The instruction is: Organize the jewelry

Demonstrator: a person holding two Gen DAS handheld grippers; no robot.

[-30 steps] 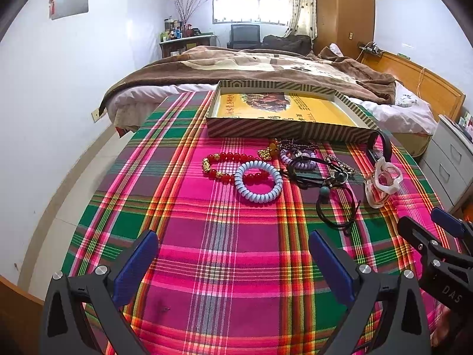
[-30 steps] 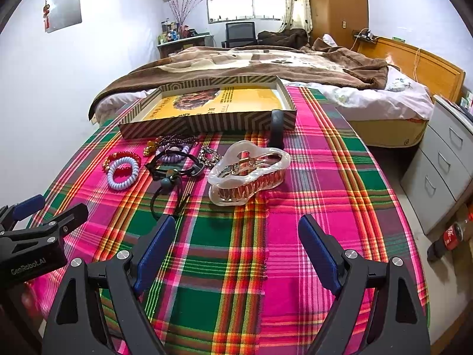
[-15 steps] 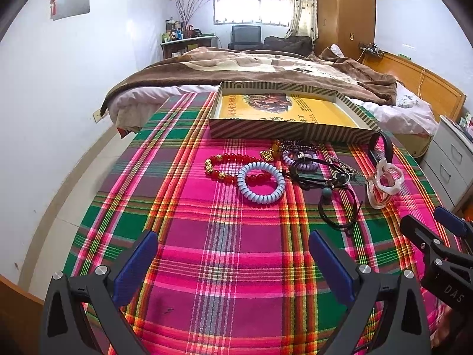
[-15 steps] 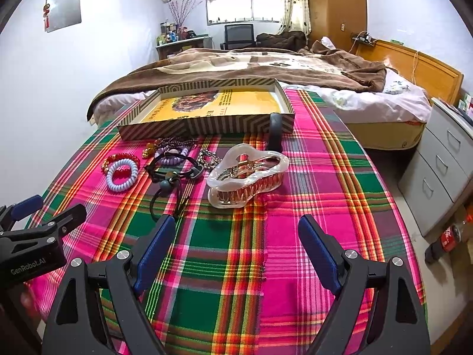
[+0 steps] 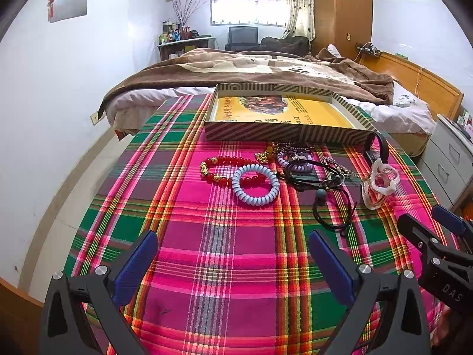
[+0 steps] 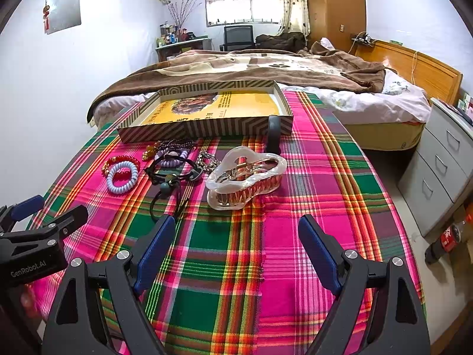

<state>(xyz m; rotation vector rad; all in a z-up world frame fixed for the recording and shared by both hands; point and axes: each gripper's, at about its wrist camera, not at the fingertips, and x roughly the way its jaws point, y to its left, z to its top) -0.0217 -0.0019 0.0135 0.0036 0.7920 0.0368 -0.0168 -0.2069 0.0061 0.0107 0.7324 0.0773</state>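
Jewelry lies in a loose row on the plaid tablecloth (image 5: 236,254) in front of a shallow striped box (image 5: 283,131) with a yellow floor. From the left: a red bead bracelet (image 5: 220,168), a pale blue coil bracelet (image 5: 255,185), purple beads (image 5: 297,159), black cords (image 5: 331,207) and a clear hair claw (image 5: 380,182), also seen large (image 6: 245,174) in the right wrist view. My left gripper (image 5: 233,261) hangs open short of the coil bracelet. My right gripper (image 6: 236,250) is open, just short of the hair claw. Both hold nothing.
A black hoop (image 6: 273,133) leans on the box's right front corner. A bed with a brown blanket (image 6: 251,65) lies beyond the table. Grey drawers (image 6: 443,165) and a cola bottle (image 6: 448,236) are on the right. The box (image 6: 207,118) holds nothing loose.
Both grippers have drifted slightly, so the jewelry sits a touch differently in each view. Nothing on the table moved, and both grippers stayed open.
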